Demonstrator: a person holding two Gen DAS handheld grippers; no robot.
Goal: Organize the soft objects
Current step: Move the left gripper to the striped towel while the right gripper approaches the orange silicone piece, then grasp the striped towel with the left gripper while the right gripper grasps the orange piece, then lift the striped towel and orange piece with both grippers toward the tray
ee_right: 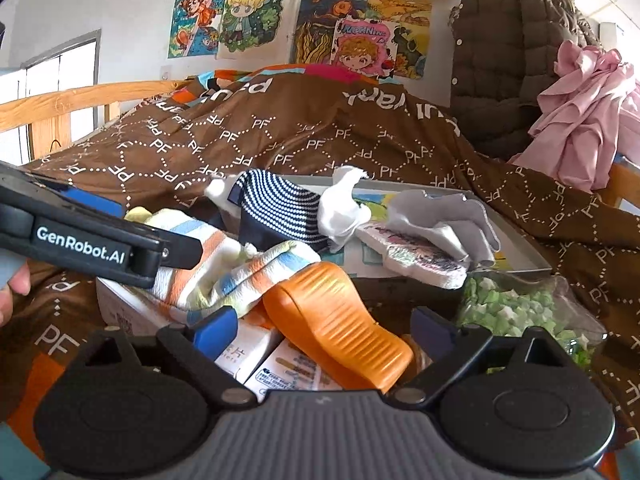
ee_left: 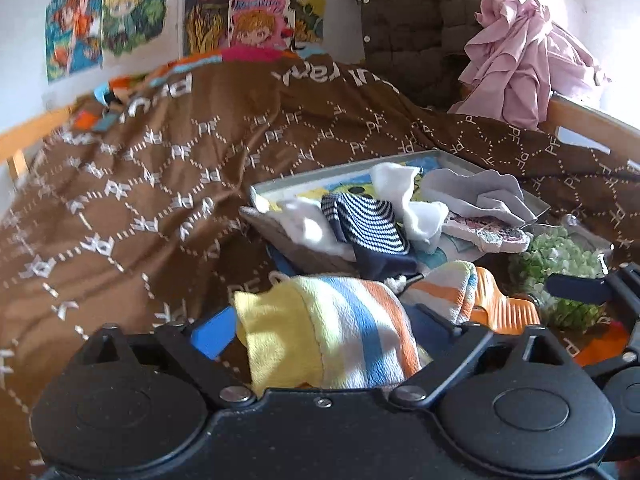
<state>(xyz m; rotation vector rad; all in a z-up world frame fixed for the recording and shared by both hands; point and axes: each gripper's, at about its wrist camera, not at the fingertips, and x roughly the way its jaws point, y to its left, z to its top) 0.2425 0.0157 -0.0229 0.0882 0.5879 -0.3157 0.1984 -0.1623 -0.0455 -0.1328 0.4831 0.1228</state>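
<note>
Left tongs (ee_left: 324, 332) grip the striped towel (ee_left: 340, 340) — right tongs (ee_right: 324, 332) gape wide, straddling boxes (ee_right: 280, 364).

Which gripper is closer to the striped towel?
Left. The left gripper is closed around the striped towel; the right gripper is open beside it, over the orange sole.

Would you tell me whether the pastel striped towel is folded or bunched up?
Bunched up: the pastel striped towel lies crumpled in uneven folds between the left gripper's fingers.
</note>
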